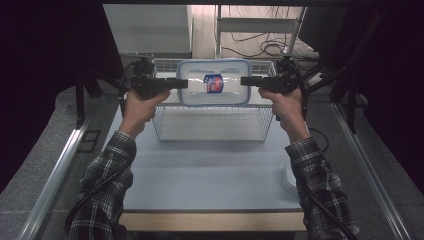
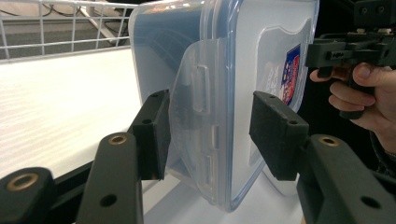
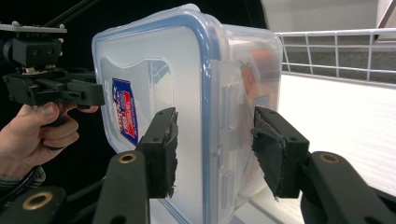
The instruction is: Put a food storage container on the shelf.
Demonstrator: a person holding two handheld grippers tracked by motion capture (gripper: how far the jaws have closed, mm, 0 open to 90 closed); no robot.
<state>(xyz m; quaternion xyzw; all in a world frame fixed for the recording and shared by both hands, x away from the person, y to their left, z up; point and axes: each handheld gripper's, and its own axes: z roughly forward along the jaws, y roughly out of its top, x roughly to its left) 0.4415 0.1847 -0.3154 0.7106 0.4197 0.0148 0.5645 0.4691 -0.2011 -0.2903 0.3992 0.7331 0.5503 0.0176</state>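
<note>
Clear plastic food container with a blue-rimmed snap-lid and a red-and-blue label [image 1: 214,82] is carried between both tools, above the white wire basket [image 1: 210,131] on the pale grey table [image 1: 210,175]; it hangs over the basket's far half, lid upward in the high view, clear of the basket floor.

Long axis runs left to right across the table, straight from one tool to the other; each short end points at a hand, so neither hand is nearer; they stand level and opposite.

Left gripper [image 1: 181,84] meets the left short end, right gripper [image 1: 246,81] the right short end; both point inward along that axis.

Left gripper view: jaws straddle the end clip; the pad on the base side touches the wall, while the lid-side pad seems to stand a sliver off, though the angle is poor; clenched on the container, I judge.

Right gripper view: both worn pads [image 3: 169,149] press the lid and base at the end; grasping the container.

Judgement: with the load spanning both tools, any lowering must keep the hands level and moving together along that line.
</note>
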